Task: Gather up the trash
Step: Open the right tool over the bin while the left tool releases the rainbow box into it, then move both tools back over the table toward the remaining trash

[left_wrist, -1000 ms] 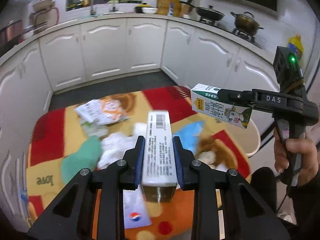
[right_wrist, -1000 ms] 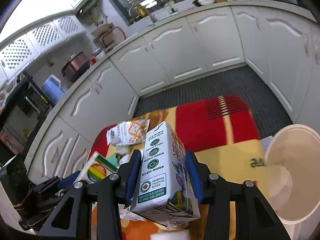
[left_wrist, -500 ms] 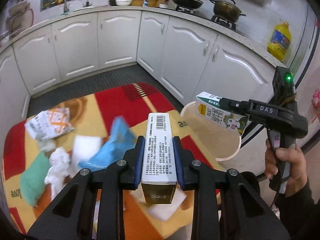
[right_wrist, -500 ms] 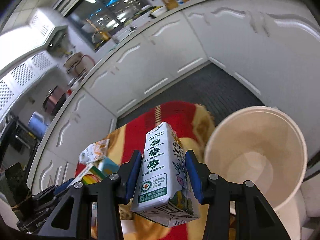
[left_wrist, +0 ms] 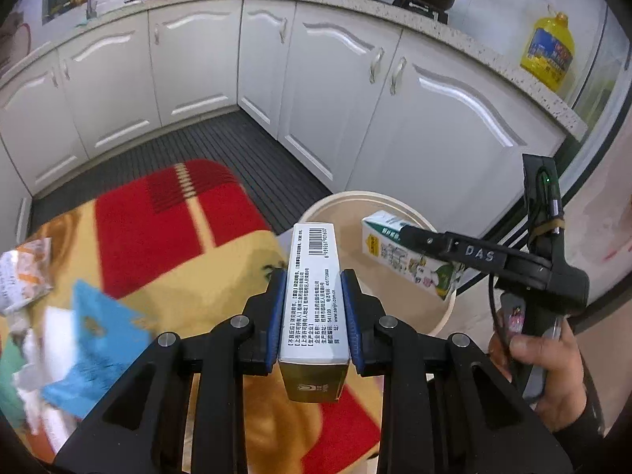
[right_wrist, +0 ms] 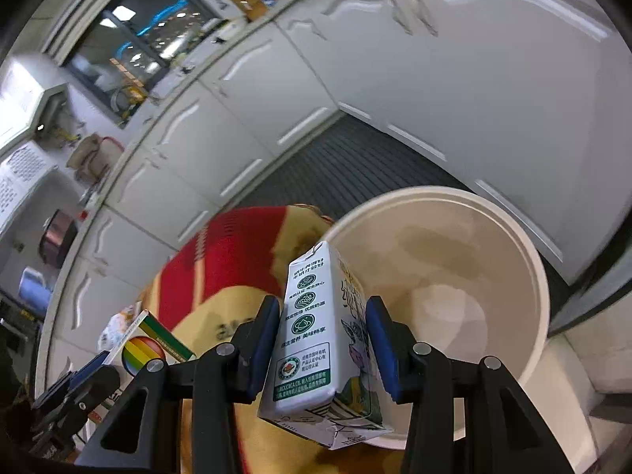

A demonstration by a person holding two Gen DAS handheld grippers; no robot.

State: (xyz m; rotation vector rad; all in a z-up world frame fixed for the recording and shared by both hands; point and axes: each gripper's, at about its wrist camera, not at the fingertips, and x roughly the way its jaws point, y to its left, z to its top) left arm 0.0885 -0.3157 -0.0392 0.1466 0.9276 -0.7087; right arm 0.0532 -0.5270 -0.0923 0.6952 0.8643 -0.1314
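My left gripper [left_wrist: 314, 308] is shut on a narrow white box [left_wrist: 314, 296] with a barcode, held just short of the cream bin [left_wrist: 343, 203]. The right gripper [right_wrist: 322, 343] is shut on a green and white milk carton [right_wrist: 312, 331], which hangs over the near rim of the bin [right_wrist: 529, 260]. From the left wrist view the carton [left_wrist: 395, 254] sits over the bin's opening, clamped by the right gripper [left_wrist: 414, 237] that a hand [left_wrist: 545, 359] holds. The white box shows its rainbow face [right_wrist: 144, 349] at the lower left of the right wrist view. The bin's bottom looks bare.
A red and yellow mat [left_wrist: 158, 217] lies on the floor beside the bin, with a blue wrapper [left_wrist: 91, 339], a printed packet [left_wrist: 23, 272] and white tissues on its left part. White cabinets [left_wrist: 343, 91] run behind the bin. A yellow oil jug [left_wrist: 547, 51] stands on the counter.
Both grippers swung right from over the littered mat to the bin, each keeping its grip. The milk carton now hangs over the bin's opening, and the white box has come to its near rim.
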